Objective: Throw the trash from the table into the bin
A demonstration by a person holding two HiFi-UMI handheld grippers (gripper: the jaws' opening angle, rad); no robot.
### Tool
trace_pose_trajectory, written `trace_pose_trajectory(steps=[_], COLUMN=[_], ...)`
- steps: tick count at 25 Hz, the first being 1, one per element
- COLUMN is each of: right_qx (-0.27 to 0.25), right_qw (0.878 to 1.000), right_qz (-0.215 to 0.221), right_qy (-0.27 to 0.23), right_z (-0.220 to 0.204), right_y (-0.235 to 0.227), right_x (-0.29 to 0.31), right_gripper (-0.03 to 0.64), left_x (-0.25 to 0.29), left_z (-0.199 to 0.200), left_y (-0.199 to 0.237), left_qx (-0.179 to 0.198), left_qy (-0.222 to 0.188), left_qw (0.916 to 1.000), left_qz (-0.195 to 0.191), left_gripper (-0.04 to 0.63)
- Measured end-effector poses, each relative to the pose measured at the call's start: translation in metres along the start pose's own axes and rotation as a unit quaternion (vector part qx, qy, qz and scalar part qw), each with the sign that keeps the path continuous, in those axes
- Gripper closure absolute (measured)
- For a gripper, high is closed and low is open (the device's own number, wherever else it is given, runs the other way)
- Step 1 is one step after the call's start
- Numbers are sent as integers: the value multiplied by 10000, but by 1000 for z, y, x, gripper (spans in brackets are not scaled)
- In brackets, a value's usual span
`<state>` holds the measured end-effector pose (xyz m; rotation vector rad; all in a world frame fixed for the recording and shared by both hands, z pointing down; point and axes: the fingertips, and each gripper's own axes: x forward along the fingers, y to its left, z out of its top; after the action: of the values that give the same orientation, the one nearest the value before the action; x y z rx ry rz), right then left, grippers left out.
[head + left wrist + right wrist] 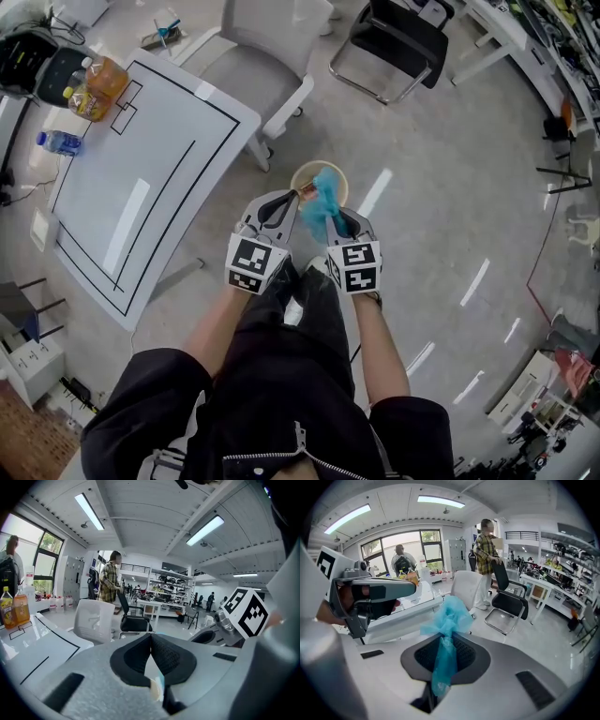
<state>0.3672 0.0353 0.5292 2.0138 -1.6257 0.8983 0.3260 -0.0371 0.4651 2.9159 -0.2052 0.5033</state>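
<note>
In the head view both grippers reach out side by side over a round beige-rimmed bin (337, 178) on the floor. My right gripper (331, 219) is shut on a crumpled blue plastic bag (323, 199), which hangs over the bin's mouth. In the right gripper view the blue plastic bag (450, 618) bunches out past that gripper (446, 638). My left gripper (296, 195) is shut, its tips meeting in the left gripper view (151, 637). A small cream and pale blue scrap (157, 688) is pinched at the back of its pads.
A white table (141, 187) with black lines stands at the left, with orange drink bottles (98, 86) and a water bottle (58, 142) at its far end. A white chair (267, 56) and a black chair (398, 42) stand beyond the bin. People stand in the background.
</note>
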Motion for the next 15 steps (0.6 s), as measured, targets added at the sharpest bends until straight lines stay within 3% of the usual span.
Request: trace_pose_trajectory(steps=[15], right_qx=[385], right_qw=[9985], right_qz=[-237], right_qy=[-307], right_z=[-26], right_y=[-59], right_x=[57], right_gripper=[586], left_x=[73], left_z=[-43], left_y=[8], left_qx=[119], left_qy=[241], left_qw=[9996], left_qz=[-117], left_gripper=[589])
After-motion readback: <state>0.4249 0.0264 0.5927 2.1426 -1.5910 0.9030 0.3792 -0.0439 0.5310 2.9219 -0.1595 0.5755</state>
